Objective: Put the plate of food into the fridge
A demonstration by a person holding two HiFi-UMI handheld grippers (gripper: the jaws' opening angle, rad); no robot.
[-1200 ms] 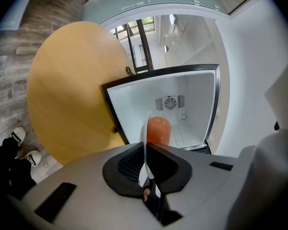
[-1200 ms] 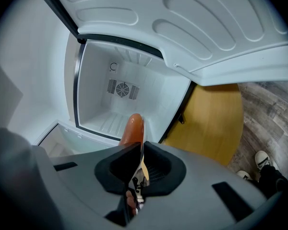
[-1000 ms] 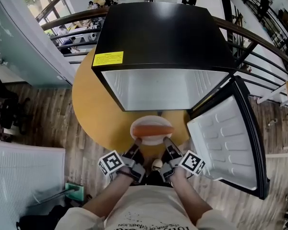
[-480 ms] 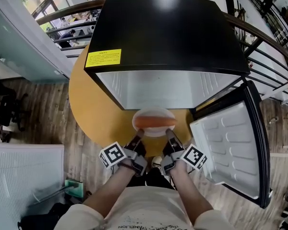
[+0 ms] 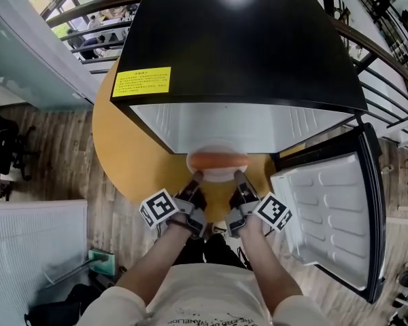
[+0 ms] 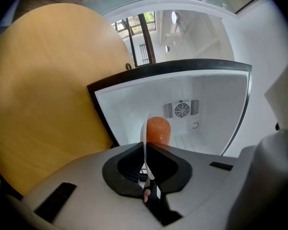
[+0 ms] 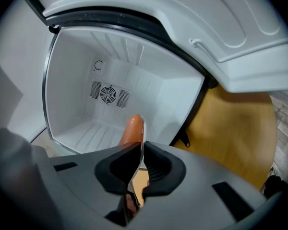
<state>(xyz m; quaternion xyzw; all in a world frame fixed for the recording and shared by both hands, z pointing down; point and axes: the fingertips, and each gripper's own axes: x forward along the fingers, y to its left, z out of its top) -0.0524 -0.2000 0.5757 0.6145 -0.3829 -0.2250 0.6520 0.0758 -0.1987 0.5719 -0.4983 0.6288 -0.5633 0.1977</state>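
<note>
OK, head view: L gripper (image 5: 196, 177) and R gripper (image 5: 238, 176) hold plate (image 5: 217, 174) w/ sausage (image 5: 217, 160) at open fridge (image 5: 238, 39) mouth, over table (image 5: 122, 148). L gripper view: jaws pinched on plate rim, fridge interior ahead. R gripper view: same, jaws clamped on rim.

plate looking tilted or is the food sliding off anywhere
Nothing stands out. The plate is held evenly, left gripper and right gripper each shut on its rim, the food centred on it, at the open fridge.
</note>
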